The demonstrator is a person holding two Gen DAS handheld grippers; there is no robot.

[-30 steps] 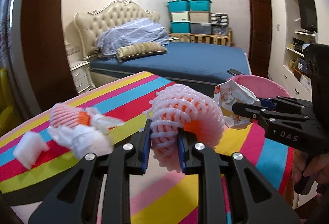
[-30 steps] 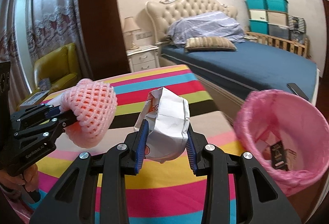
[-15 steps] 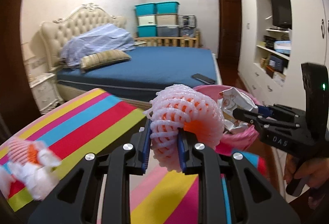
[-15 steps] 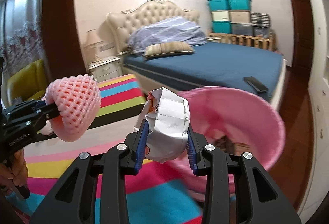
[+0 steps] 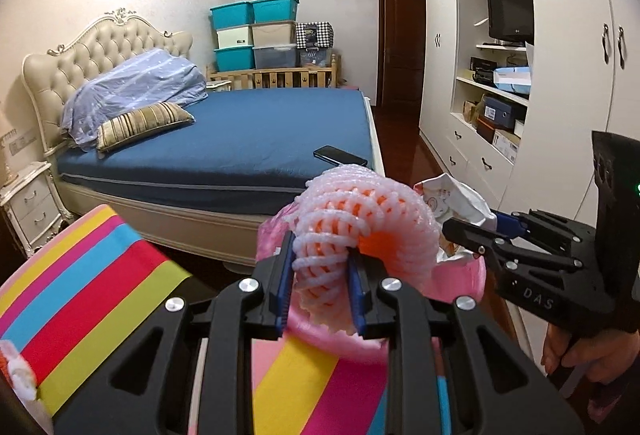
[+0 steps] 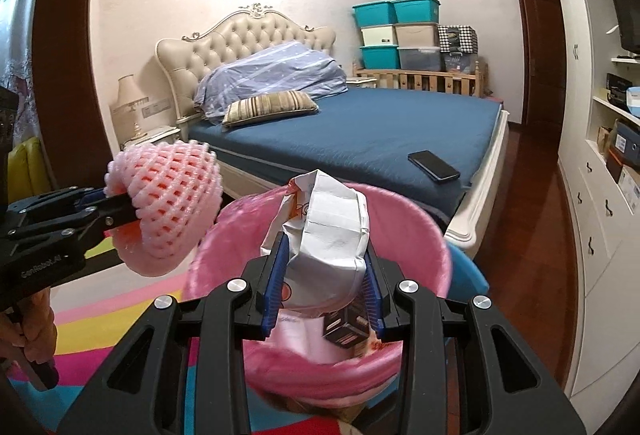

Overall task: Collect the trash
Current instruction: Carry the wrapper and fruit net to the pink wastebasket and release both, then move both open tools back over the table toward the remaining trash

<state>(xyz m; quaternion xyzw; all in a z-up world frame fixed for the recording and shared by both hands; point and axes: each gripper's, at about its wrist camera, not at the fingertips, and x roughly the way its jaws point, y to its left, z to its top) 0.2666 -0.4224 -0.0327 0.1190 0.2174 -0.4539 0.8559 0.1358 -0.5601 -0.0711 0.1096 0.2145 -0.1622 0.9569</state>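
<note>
Far left, striped cloth in yellow, pink, blue, red and green over the table, a scrap of white-and-orange foam at its left edge. Left gripper clamped on a pink foam fruit net, blue pads pressing its lower folds, jaws just beginning to ease apart yet still in contact with the foam. Net held above the near-left rim of the pink-lined trash bin, beyond the table's edge. From the right wrist view, same net at the left, just beside the bin, a hand gripping the handle below. Centre, right gripper closed on a crumpled white paper wrapper, pads squeezing both sides, wrapper directly over the bin mouth. Inside the bin, a small dark box and other paper. Behind, blue bed with a black phone near its foot corner. Far right, white cupboards.
</note>
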